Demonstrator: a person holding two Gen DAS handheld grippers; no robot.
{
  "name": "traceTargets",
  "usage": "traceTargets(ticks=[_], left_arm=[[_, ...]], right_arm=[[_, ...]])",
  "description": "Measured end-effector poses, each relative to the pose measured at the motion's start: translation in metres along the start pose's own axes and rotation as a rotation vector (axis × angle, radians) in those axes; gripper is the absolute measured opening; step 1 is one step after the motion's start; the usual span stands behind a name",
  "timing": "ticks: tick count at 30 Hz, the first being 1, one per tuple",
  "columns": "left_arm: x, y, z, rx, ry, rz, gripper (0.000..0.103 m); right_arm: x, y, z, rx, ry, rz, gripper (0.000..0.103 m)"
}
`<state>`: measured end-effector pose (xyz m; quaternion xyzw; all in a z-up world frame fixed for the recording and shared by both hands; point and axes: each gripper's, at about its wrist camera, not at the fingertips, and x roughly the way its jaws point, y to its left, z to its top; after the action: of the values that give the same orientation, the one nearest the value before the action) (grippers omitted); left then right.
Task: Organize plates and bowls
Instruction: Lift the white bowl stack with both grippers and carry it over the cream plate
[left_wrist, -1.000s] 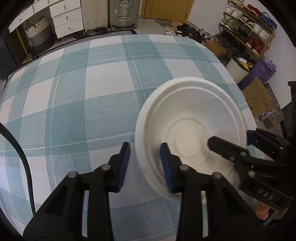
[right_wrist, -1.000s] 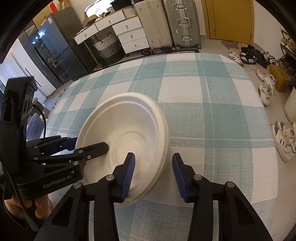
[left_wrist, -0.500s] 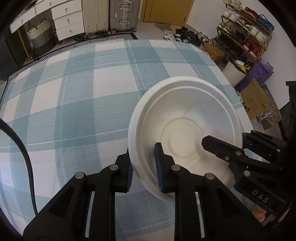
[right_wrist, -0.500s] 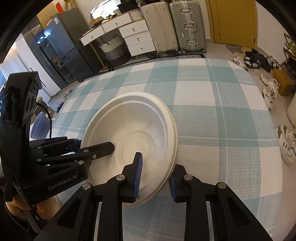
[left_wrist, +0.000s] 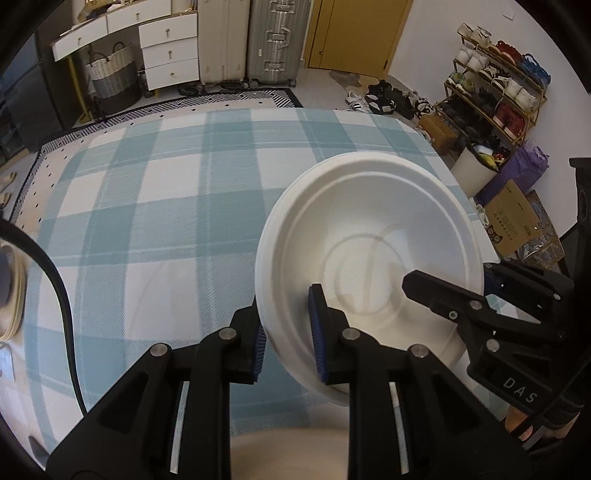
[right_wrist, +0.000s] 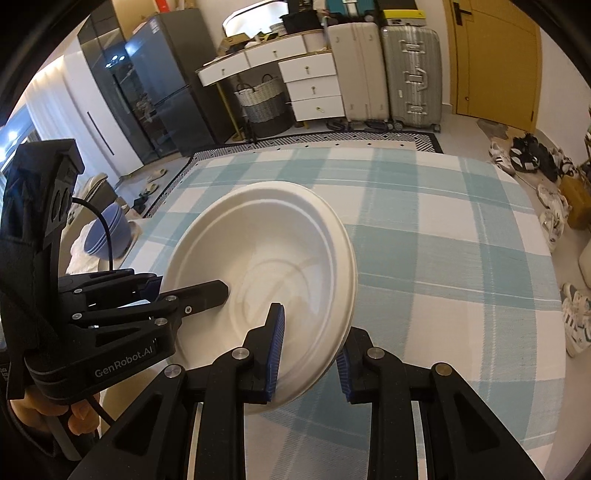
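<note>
A white bowl (left_wrist: 369, 266) is held tilted above the teal-checked tablecloth (left_wrist: 147, 206), gripped from both sides. The left gripper (left_wrist: 286, 332) is clamped on the rim at about 7 o'clock in its own view, one blue pad inside the bowl and one outside. The right gripper (right_wrist: 308, 350) pinches the opposite rim, at about 5 o'clock of the bowl in the right wrist view. At 9 o'clock there, blue bowls (right_wrist: 105, 236) sit stacked beyond the table edge.

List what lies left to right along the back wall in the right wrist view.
Dark glass-door cabinet → wicker basket → white drawer unit → beige suitcase → silver suitcase → yellow door.
</note>
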<state>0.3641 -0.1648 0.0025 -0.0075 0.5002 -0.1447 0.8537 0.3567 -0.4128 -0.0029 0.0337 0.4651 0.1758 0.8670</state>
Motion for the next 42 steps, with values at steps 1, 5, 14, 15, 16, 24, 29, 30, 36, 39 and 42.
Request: traceTargets(ticks=[1,5,14,15,16,24,29,30,36,39,42], left_arm=[[-0.004,0.003,-0.004,-0.005,-0.002,0.002,0.018],[-0.023,0.014,-0.015,-0.015,-0.017,0.011,0.018],[-0.056,0.035,-0.041,-0.045,-0.043,0.023,0.018],[-0.058,0.036,-0.043,-0.046,-0.043,0.025,0.018],[-0.06,0.039,-0.046,-0.049,-0.044,0.028,0.018],[-0.073,0.052,-0.066,-0.073,-0.05,0.04,0.018],[-0.08,0.059,-0.077,-0.088,-0.051,0.034,0.018],[-0.082,0.061,-0.08,-0.095,-0.05,0.029,0.018],[-0.094,0.063,-0.092,-0.093,-0.063,0.04,0.018],[-0.1,0.063,-0.097,-0.091,-0.069,0.043,0.018],[-0.104,0.061,-0.102,-0.089,-0.073,0.047,0.018]], right_arm=[[-0.001,0.004,-0.001,-0.004,0.0,0.002,0.026],[-0.005,0.021,-0.003,-0.019,-0.004,0.01,0.026],[-0.012,0.05,-0.012,-0.045,-0.003,0.031,0.026],[-0.012,0.054,-0.014,-0.049,-0.001,0.034,0.026],[-0.012,0.056,-0.015,-0.051,-0.001,0.035,0.026],[-0.012,0.078,-0.025,-0.078,0.009,0.046,0.026],[-0.013,0.089,-0.03,-0.091,0.015,0.049,0.026],[-0.013,0.09,-0.031,-0.093,0.015,0.049,0.026],[-0.019,0.1,-0.039,-0.106,0.01,0.055,0.026],[-0.021,0.103,-0.043,-0.104,0.011,0.062,0.026],[-0.023,0.105,-0.046,-0.107,0.009,0.062,0.026]])
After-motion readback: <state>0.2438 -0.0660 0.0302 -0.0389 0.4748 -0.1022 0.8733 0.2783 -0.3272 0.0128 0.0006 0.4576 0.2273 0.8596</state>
